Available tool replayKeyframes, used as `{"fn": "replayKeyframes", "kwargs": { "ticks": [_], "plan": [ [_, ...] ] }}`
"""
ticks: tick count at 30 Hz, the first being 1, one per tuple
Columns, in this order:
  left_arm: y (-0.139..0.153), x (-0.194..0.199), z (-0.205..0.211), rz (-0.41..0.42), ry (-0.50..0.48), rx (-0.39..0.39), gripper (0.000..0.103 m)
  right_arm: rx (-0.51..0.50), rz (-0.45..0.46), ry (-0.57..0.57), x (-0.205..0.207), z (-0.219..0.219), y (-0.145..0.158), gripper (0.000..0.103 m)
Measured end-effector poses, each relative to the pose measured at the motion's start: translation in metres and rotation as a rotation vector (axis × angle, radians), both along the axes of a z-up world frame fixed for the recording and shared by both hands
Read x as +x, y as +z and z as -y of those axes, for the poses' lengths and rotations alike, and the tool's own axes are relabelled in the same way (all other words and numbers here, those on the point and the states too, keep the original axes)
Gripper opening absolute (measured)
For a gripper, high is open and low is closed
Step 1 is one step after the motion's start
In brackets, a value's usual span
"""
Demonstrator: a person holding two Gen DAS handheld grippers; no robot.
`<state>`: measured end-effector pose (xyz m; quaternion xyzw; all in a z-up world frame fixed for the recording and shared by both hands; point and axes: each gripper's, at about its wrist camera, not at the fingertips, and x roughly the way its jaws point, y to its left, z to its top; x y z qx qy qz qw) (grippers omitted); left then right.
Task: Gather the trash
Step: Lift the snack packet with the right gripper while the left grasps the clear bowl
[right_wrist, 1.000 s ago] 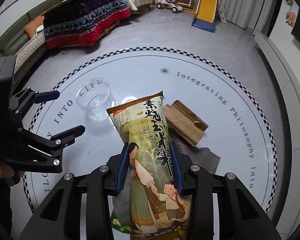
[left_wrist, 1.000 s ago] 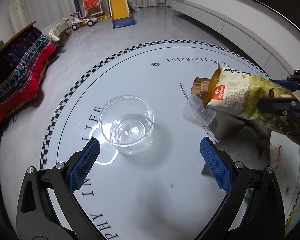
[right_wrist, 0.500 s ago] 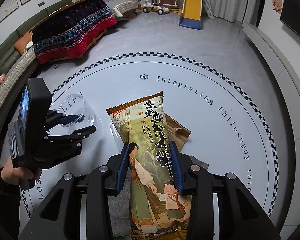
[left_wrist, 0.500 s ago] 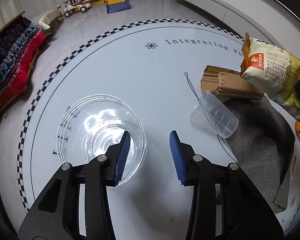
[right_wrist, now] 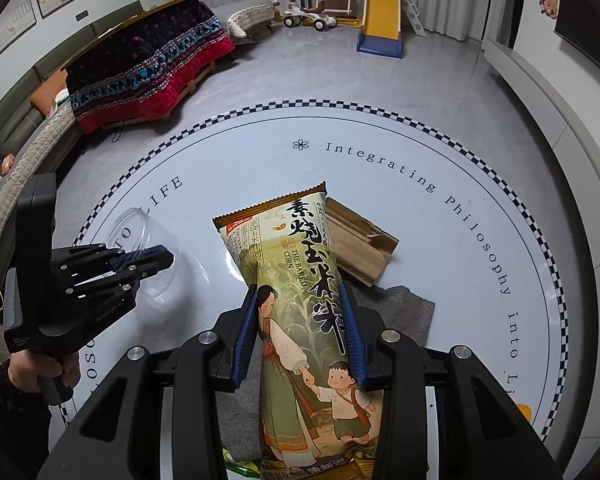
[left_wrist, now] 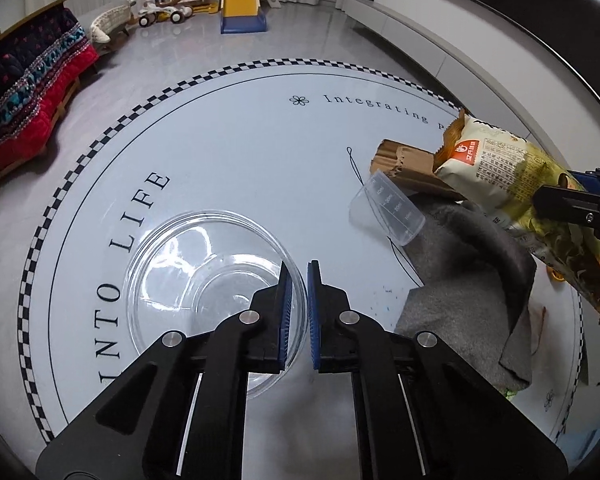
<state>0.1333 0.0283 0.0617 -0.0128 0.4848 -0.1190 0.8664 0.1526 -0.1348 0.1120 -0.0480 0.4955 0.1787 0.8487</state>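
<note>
wrapper [right_wrist: 300,304] is clamped between the right gripper [right_wrist: 302,328] pads, long axis running forward, raised over the table [right_wrist: 440,240]. bowl [left_wrist: 204,272] lies to its left, rim pinched by the near-closed left gripper [left_wrist: 297,312].

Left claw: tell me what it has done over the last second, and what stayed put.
The left claw came down to the glass bowl and closed from wide open onto its near rim; in the right wrist view the bowl looks tipped. The right claw stayed clamped on the baked corn snack bag. The measuring cup, cardboard piece and grey cloth lie as before.
</note>
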Motion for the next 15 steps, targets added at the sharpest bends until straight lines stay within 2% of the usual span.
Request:
{"fn": "replayKeyframes", "kwargs": {
  "ticks": [15],
  "plan": [
    [0.052, -0.093, -0.026, 0.086, 0.018, -0.016, 0.007, 0.017, 0.043, 0.072, -0.081, -0.045, 0.038, 0.04]
  ]
}}
